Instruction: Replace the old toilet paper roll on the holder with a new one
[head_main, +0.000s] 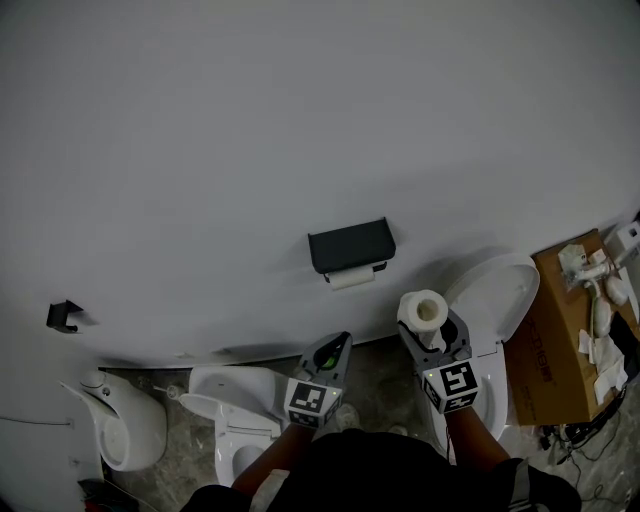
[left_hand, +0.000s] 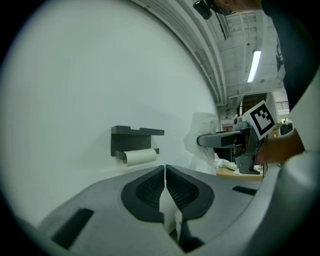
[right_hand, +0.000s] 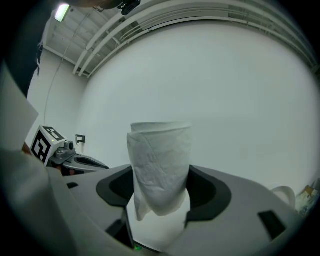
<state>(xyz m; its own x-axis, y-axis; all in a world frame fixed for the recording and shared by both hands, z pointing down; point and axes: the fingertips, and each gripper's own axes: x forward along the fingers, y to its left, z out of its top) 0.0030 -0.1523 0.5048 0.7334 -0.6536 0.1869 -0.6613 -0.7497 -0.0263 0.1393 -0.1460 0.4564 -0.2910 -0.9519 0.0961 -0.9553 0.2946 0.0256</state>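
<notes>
While the old roll (head_main: 351, 278) sits on the holder (head_main: 350, 245), nothing's swapped.
Right gripper (head_main: 432, 335) clamps new roll (head_main: 424, 310) near holder; left gripper (head_main: 338, 346) pressed together, empty.

Dim, flat head view, ceiling strip light (left_hand: 254, 65) glowed, gripper views fisheye-warped with black vignetted corners, near edges soft

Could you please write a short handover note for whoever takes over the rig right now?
Left gripper: shut, empty.
Right gripper: shut on the new roll, held upright.
Old roll is on the black holder on the wall; neither gripper touches it.
Done: new roll in hand.
Left: take the old roll off, fit the new one.
</notes>
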